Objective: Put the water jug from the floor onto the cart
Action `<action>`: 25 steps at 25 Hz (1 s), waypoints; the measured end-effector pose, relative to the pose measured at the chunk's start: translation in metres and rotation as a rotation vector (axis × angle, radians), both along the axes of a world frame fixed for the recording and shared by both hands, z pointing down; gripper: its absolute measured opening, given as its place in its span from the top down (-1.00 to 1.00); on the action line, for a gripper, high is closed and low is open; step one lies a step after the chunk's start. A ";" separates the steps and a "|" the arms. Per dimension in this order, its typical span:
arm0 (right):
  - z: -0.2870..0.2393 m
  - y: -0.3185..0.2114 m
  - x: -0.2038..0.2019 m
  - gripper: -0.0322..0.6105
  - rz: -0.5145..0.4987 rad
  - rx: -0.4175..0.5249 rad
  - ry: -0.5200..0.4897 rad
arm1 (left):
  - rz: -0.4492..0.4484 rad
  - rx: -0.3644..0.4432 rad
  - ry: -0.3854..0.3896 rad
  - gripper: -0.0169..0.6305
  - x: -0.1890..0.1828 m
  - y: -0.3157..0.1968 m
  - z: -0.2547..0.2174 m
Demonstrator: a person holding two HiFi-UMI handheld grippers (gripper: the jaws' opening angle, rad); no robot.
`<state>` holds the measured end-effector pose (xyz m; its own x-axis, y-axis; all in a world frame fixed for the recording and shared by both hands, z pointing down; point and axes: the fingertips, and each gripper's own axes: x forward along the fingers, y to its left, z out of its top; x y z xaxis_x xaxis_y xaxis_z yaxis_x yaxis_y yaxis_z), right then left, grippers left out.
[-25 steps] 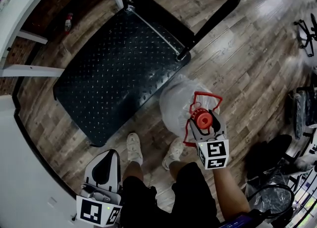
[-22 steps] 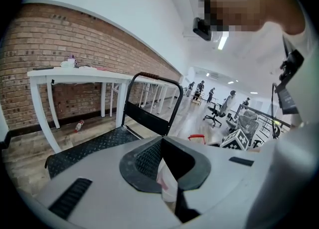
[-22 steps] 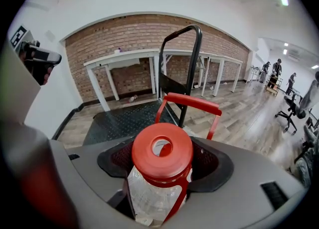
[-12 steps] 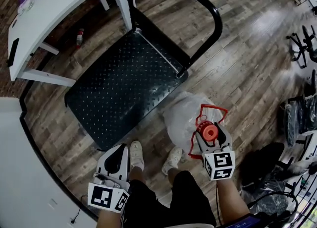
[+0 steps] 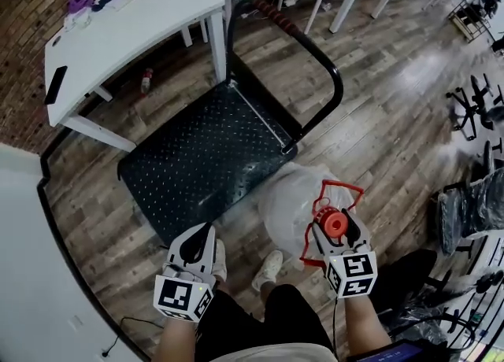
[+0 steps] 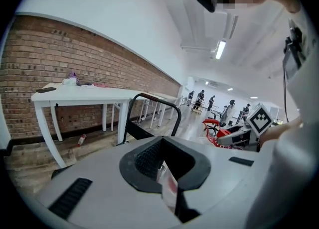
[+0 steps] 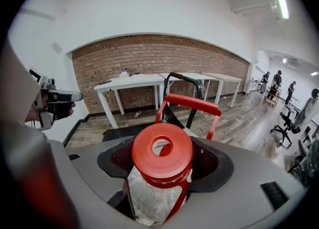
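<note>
The water jug point(image 5: 293, 193) is clear plastic with a red cap point(image 5: 335, 224) and a red carrying handle point(image 5: 343, 189). It is just off the near right corner of the cart. My right gripper point(image 5: 335, 231) is shut on the jug's neck under the cap point(image 7: 162, 149), with the handle point(image 7: 192, 102) standing beyond. Whether the jug touches the floor I cannot tell. The cart is a black studded deck point(image 5: 206, 156) with a black push bar point(image 5: 319, 52) at its far end. My left gripper point(image 5: 197, 244) hangs near the cart's front edge, shut and holding nothing point(image 6: 165, 169).
White tables point(image 5: 126, 30) stand behind the cart against a brick wall, with a small bottle point(image 5: 146, 79) on the floor beneath. Office chairs point(image 5: 472, 97) and dark bags point(image 5: 465, 207) crowd the right side. A white wall point(image 5: 31, 274) runs along the left.
The head view has swung up, so more of the tables shows. My left gripper has come further up into view. The right gripper stays shut on the jug beside the cart.
</note>
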<state>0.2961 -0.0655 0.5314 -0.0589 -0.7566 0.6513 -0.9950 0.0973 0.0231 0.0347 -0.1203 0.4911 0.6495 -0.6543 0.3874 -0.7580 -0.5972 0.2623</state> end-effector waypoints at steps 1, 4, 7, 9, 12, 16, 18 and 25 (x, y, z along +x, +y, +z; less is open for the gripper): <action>-0.006 -0.003 -0.002 -0.08 -0.016 0.004 0.002 | -0.013 0.008 0.003 0.97 -0.002 -0.001 -0.006; -0.018 -0.016 -0.013 -0.08 -0.079 0.008 0.012 | -0.069 0.027 0.002 0.97 -0.014 -0.003 -0.018; -0.023 -0.034 -0.033 -0.08 -0.135 0.002 0.022 | -0.130 0.040 -0.008 0.97 -0.041 -0.008 -0.026; -0.021 -0.045 -0.051 -0.08 -0.168 -0.005 0.024 | -0.176 0.044 -0.017 0.97 -0.066 -0.010 -0.027; -0.013 -0.056 -0.083 -0.08 -0.226 -0.014 0.018 | -0.249 0.043 -0.027 0.97 -0.105 -0.006 -0.022; -0.004 -0.075 -0.131 -0.08 -0.315 -0.019 -0.009 | -0.356 0.045 -0.033 0.97 -0.154 0.004 -0.017; -0.002 -0.085 -0.156 -0.08 -0.364 -0.020 -0.025 | -0.414 0.041 -0.031 0.97 -0.178 0.009 -0.014; 0.014 -0.121 -0.248 -0.08 -0.569 -0.030 -0.050 | -0.607 0.025 -0.052 0.97 -0.249 0.031 -0.004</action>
<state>0.0485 -0.1867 0.5450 -0.4829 -0.5782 0.6577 -0.7855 0.6180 -0.0335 -0.2146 -0.0895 0.4874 0.1383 -0.9110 0.3886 -0.9764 -0.0597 0.2074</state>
